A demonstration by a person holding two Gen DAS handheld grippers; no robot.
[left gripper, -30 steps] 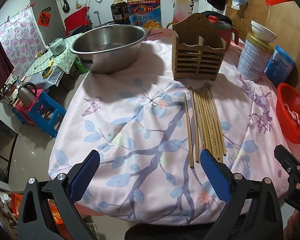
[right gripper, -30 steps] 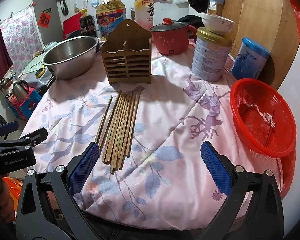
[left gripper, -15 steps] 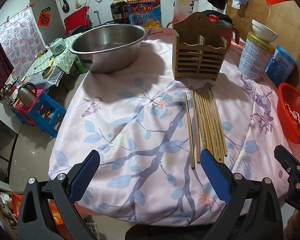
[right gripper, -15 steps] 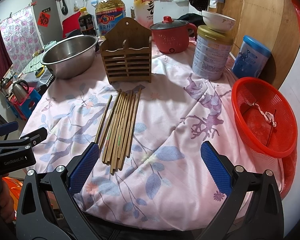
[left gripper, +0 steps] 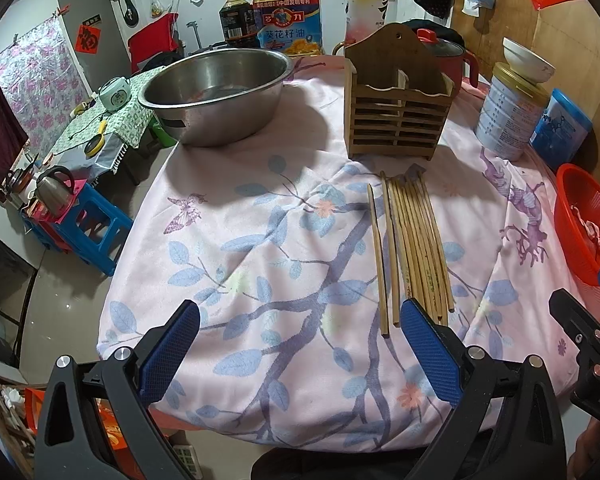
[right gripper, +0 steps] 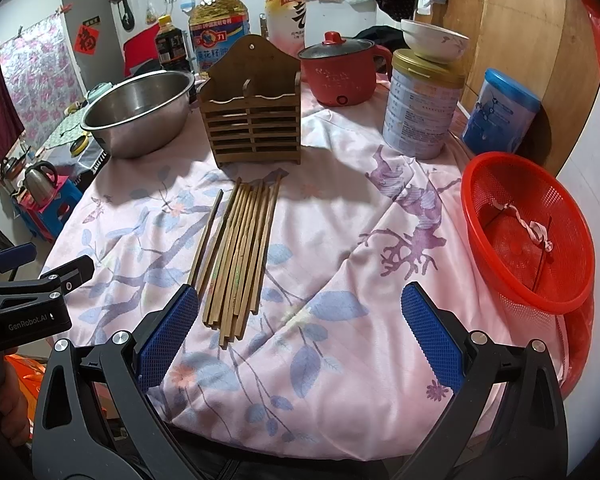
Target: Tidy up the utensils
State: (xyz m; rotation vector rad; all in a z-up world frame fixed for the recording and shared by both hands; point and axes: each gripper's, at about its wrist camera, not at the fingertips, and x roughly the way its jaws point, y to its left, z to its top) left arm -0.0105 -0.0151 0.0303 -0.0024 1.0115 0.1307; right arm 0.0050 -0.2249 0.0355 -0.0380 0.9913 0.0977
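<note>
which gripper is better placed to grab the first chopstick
Left, probably. The chopsticks end right beside the left gripper's inner finger, and the stray one lies on its side. The right gripper, also open, sits further right of them.

Bright, sharp indoor light; soft shadows, fisheye-bent dark edges.

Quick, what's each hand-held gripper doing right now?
Left hand-held gripper: open, holding nothing.
Right hand-held gripper: open, holding nothing.

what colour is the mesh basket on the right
Red plastic mesh basket; the right wrist view shows it best.
</note>
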